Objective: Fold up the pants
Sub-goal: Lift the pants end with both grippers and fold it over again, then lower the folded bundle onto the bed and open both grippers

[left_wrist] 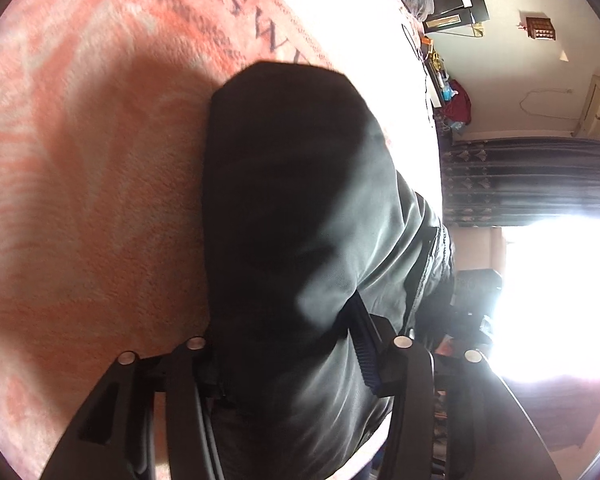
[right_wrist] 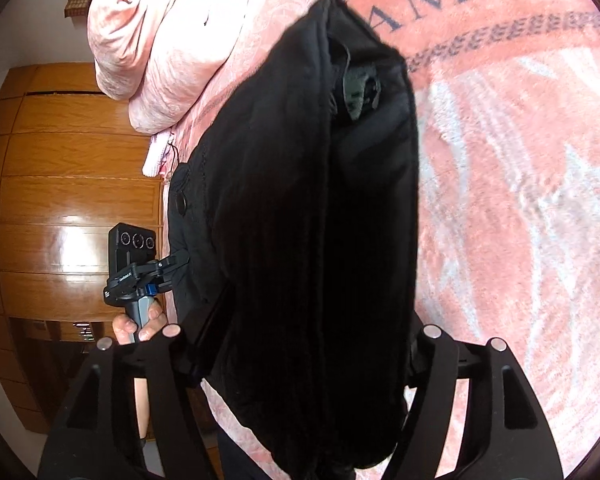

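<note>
The black pants hang folded in front of both cameras above a pink blanket. In the left wrist view my left gripper is shut on the pants' edge, with cloth bunched between its fingers. In the right wrist view the pants fill the middle, with the waistband and a button at the left. My right gripper is shut on the pants, its fingertips hidden by the cloth. The left gripper also shows there, held by a hand and gripping the pants' left edge.
The pink blanket with dark lettering covers the bed. A rumpled pink quilt lies at the bed's far end. A wooden wardrobe stands beside the bed. A dark curtain and a bright window are on the right.
</note>
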Demonstrator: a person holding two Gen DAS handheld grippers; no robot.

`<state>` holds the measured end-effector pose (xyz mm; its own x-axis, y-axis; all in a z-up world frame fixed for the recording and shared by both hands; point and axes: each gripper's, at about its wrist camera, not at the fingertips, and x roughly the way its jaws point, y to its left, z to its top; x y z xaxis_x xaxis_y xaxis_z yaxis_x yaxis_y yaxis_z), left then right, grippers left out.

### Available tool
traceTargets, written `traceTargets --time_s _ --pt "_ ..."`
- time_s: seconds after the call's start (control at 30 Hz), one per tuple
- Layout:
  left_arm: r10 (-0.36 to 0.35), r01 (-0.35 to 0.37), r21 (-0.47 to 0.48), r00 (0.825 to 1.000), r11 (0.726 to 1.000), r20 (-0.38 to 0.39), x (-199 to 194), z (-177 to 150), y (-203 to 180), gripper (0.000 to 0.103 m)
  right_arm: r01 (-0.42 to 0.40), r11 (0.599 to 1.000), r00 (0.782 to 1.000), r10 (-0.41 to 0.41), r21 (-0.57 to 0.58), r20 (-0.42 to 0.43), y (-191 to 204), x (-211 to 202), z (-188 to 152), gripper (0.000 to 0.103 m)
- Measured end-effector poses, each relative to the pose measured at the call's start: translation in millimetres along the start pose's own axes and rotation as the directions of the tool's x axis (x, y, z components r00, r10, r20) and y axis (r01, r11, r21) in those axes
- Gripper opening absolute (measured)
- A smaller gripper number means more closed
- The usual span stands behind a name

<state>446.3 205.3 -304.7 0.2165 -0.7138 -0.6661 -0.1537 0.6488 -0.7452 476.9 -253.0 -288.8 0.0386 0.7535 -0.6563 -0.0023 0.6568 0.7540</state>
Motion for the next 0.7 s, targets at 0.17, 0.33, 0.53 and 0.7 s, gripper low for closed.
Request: traceTargets --time_s 0.17,0.33,0.53,0.7 --pt "0.153 -0.164 0.047 0.972 0.985 0.176 -33.9 -23.5 -16.9 0.061 0.142 0.989 0.963 -0.128 -0.042 0.236 15.4 -58.6 -6.6 0.069" --pt "0.214 -0.24 0.051 0.927 0.969 0.308 -57.3 -54.0 -27.1 0.072 0.087 0.987 0.952 -0.043 -0.134 0.302 56.6 -69.6 2.0 0.069" --pt "0.351 -0.382 0.073 0.897 0.921 0.268 -36.3 -62.9 -35.3 0.076 0.147 0.988 0.964 -0.131 -0.051 0.231 57.1 -10.7 24.8 0.066" --pt "0.356 -0.384 0.056 0.894 0.922 0.272 -37.4 -64.2 -32.6 0.08 0.069 0.997 0.956 -0.057 -0.031 0.288 52.6 -33.4 1.1 0.065"
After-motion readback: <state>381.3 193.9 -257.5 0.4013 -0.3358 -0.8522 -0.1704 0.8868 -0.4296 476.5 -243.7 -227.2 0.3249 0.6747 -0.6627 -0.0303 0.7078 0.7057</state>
